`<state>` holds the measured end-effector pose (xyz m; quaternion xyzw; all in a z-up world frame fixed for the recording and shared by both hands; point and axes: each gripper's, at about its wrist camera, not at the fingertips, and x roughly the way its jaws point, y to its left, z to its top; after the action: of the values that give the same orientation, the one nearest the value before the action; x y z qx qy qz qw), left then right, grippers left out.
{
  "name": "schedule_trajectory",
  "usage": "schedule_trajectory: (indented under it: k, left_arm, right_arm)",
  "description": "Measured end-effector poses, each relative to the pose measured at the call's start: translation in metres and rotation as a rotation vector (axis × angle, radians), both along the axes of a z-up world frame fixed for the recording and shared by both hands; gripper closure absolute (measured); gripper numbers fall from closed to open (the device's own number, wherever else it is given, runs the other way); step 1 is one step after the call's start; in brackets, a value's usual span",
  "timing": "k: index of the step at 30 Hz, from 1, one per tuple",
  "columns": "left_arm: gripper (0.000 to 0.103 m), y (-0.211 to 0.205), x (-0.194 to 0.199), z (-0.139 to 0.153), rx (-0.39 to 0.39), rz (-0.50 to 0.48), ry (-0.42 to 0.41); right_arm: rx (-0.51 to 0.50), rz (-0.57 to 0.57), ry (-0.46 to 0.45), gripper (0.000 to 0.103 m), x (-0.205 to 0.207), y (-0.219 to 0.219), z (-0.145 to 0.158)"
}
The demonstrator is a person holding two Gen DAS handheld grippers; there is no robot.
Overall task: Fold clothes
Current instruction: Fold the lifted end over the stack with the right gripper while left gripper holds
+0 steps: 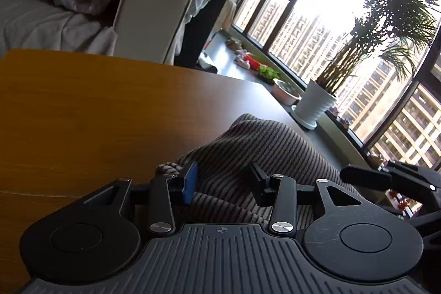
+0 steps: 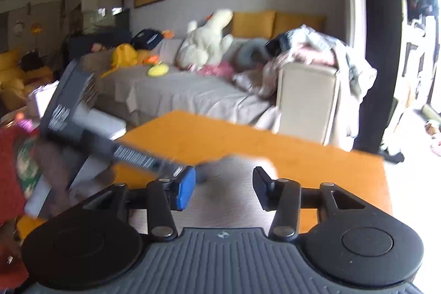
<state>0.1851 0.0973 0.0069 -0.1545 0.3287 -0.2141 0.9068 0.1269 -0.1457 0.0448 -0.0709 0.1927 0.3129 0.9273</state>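
Note:
A grey and dark striped knit garment (image 1: pixel 256 156) lies bunched on the wooden table (image 1: pixel 82 106) near its right edge. My left gripper (image 1: pixel 224 181) is open, its jaws standing either side of a fold of the garment just above it. My right gripper (image 2: pixel 224 188) is open over the same striped garment (image 2: pixel 234 200), which is blurred in the right wrist view. The left gripper's body (image 2: pixel 82 134) shows at the left of the right wrist view, and part of the right gripper (image 1: pixel 386 178) shows at the right edge of the left wrist view.
A sofa (image 2: pixel 193 90) with plush toys and a heap of clothes (image 2: pixel 308 51) stands behind the table. A potted palm in a white pot (image 1: pixel 314 104) and small items sit on the window ledge to the right. Boxes and clutter (image 2: pixel 33 106) lie to the left.

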Motion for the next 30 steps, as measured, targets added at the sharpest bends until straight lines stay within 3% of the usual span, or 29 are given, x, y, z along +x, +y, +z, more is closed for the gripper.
schedule_trajectory:
  k: [2,4,8,11,18,20,22,24,26,30]
  left_arm:
    - [0.057,0.0,-0.001,-0.001,0.0,-0.004,-0.005]
    - [0.057,0.001,-0.003,-0.002,-0.002,-0.007,-0.011]
    - [0.057,0.003,-0.005,-0.003,-0.008,-0.006,-0.009]
    - [0.057,0.004,-0.005,-0.005,-0.005,-0.004,-0.006]
    - [0.056,0.002,-0.004,-0.005,-0.003,-0.004,-0.008]
    - [0.056,0.0,-0.004,-0.005,-0.003,-0.001,-0.008]
    - [0.056,-0.003,-0.003,-0.004,0.001,0.002,-0.008]
    - [0.055,-0.006,-0.002,-0.004,0.006,0.002,-0.009]
    - [0.055,-0.009,-0.002,-0.003,0.015,0.0,-0.012]
    - [0.054,-0.01,-0.002,-0.002,0.033,0.003,-0.011]
  right_arm:
    - [0.013,-0.032,0.006,0.054,0.022,0.002,0.006]
    - [0.027,-0.061,0.076,0.05,0.052,0.008,0.004]
    - [-0.03,-0.116,0.278,0.046,0.097,0.024,-0.037]
    - [0.024,-0.138,0.299,0.039,0.099,0.014,-0.048]
    - [-0.013,-0.075,0.094,0.039,0.036,-0.011,-0.019]
    - [-0.007,-0.035,0.093,0.039,0.021,-0.015,-0.019]
    - [-0.063,-0.036,0.124,0.039,0.01,-0.01,-0.033]
    - [-0.129,-0.076,0.122,0.032,0.004,-0.003,-0.057]
    - [-0.125,-0.092,0.091,0.03,-0.003,-0.001,-0.062]
    - [-0.047,-0.077,0.117,0.024,-0.004,-0.006,-0.043]
